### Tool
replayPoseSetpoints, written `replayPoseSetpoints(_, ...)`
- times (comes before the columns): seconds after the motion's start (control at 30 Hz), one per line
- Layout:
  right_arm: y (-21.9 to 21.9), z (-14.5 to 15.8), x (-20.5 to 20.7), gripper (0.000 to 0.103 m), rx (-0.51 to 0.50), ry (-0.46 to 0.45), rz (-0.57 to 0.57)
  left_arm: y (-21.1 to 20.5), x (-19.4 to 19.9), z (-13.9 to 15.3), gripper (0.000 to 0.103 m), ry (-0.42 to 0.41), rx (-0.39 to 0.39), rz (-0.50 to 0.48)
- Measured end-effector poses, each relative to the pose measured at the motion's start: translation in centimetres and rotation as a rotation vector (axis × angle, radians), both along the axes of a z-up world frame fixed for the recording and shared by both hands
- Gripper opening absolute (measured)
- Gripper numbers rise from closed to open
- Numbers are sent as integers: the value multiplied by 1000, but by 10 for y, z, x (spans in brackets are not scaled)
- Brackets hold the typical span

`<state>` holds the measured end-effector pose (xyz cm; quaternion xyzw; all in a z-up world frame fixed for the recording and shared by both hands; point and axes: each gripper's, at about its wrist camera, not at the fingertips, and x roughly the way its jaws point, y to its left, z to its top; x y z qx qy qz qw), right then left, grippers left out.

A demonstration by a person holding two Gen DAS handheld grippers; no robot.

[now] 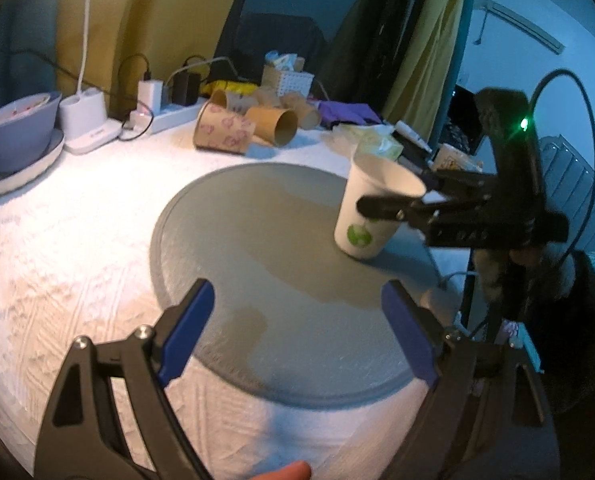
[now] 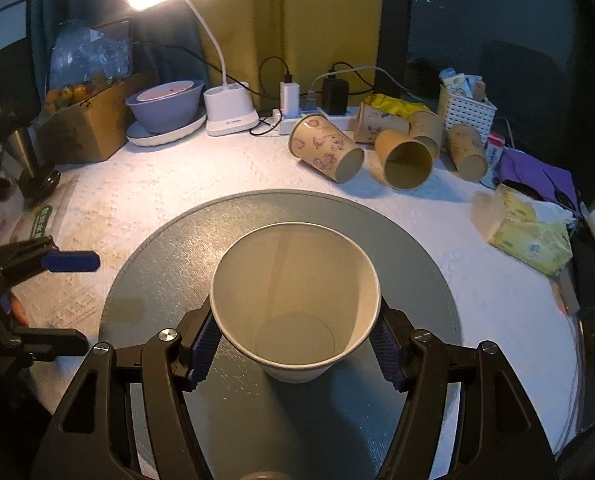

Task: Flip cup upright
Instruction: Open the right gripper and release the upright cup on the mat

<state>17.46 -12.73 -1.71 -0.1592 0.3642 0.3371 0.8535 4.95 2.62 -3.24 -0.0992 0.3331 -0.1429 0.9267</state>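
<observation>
My right hand-held gripper [image 2: 295, 340] clamps the white cup [image 2: 295, 304], mouth-up on the grey mat [image 2: 177, 240] with only release left, while my left hand-held gripper [image 1: 297, 320] hangs wide open, empty.

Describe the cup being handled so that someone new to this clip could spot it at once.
Find the round grey mat in the middle of the white-covered table. The white paper cup stands on it mouth up, clamped by the right gripper. Unlike the brown patterned cups lying on their sides behind, it is white with a green logo.
</observation>
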Motion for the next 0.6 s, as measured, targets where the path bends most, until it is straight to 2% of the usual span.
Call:
replayPoseSetpoints(0.3,-20,-7,-1,69,-22,-57,-81,-25,6,19,87,-51,48,-15)
replayPoseSetpoints(0.47,-32,-8,2,69,5,-56,-102,-38,14,17,87,-60,77,2)
replayPoseSetpoints(0.6,-36,-8,5,69,18,-64,-103,-45,23,12,87,-48,68,15)
